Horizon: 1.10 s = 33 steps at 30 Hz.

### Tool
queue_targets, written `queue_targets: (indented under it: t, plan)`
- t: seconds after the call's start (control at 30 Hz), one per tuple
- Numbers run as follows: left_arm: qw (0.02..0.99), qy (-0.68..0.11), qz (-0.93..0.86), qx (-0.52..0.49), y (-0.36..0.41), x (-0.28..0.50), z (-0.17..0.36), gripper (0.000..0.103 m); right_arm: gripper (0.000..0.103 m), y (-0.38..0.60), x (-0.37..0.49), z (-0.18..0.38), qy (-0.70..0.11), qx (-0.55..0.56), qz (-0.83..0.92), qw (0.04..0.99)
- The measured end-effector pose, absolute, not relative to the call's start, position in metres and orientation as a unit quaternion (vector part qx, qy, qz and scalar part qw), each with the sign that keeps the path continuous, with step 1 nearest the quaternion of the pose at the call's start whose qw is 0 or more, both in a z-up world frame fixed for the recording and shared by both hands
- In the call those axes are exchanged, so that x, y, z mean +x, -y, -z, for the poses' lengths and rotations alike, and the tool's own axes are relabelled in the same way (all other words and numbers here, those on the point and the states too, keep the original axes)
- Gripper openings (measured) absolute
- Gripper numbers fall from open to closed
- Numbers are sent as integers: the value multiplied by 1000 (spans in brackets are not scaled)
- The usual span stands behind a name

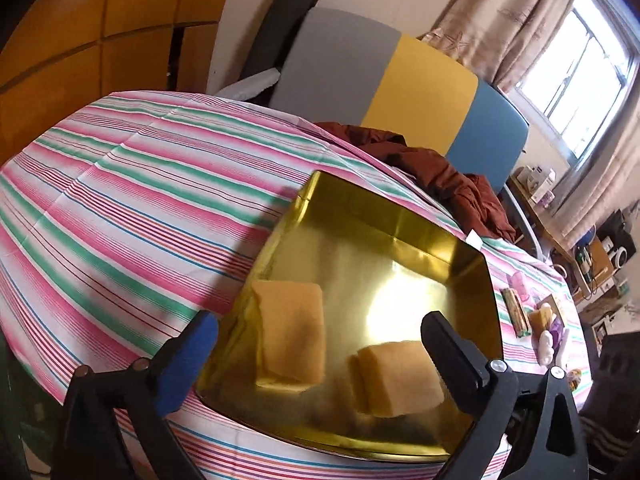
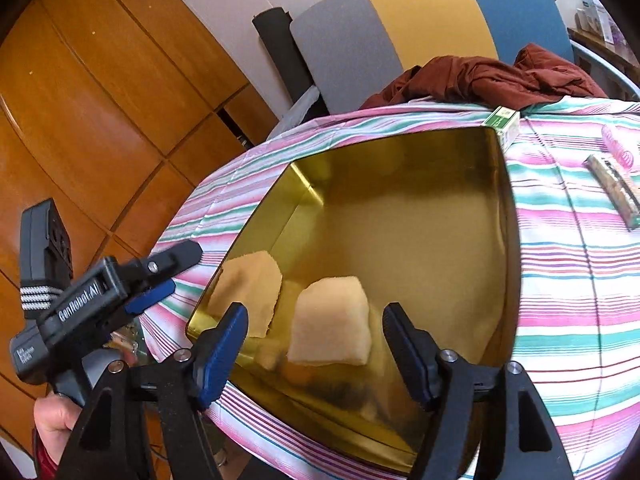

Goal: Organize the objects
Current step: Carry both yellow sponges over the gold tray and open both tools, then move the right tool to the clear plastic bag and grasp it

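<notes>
Left hand-held gripper [image 1: 316, 340]: jaws spread wide over the near edge of the gold tin [image 1: 400, 216], nothing between the pads; one blue-padded finger [image 1: 188, 360] hangs over the striped cloth, the other over the tin's floor.
Right hand-held gripper [image 2: 316, 344]: jaws apart, not touching anything, hovering above the tin's near left corner with the sponge showing between the fingers.
Left gripper in the right view: its body [image 2: 100, 292] sits off the worktop's left edge, a person's hand [image 2: 56, 416] gripping it below.
Sponge [image 2: 330, 324]: one pale yellow block lying loose on the tin's floor near the left wall; the second yellow shape beside it looks like its reflection in the shiny wall, though blur makes this uncertain.
Gold tin: open, shallow, resting on the worktop [image 1: 120, 184] covered in pink, green and white stripes.
Other items: a green and white small box [image 2: 506, 122] touching the tin's far right corner; a wrapped bar [image 2: 614, 192] and a pink item [image 2: 618, 146] well to the right.
Behind: a dark red cloth [image 2: 480, 76] heaped at the far edge, before a grey, yellow and blue panel [image 2: 424, 16].
</notes>
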<state>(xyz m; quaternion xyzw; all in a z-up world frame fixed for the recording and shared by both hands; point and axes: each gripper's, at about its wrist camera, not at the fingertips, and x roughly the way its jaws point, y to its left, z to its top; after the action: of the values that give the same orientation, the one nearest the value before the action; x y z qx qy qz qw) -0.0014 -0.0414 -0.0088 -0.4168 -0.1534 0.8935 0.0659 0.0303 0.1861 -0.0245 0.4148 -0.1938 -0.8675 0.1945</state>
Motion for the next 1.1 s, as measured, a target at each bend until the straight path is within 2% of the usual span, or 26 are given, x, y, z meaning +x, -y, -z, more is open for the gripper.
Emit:
queue_targets:
  t: [0.27,0.6,0.77,1.1]
  plan:
    - [88,143,-893,-418,15,3,7,103,71,-206,42,7,180,382,889,176]
    - [117,138,-891,-416,-23,10,-2,103,71,-266,56,-12,183,329,921,101]
    - [147,118,-887,-421,-54,14,-6,103,71,-307,67,-5,187,320,928,47]
    - [211,71,-875,-429,-123,28,-7,103,71,-408,88,48,228,347,907,-69]
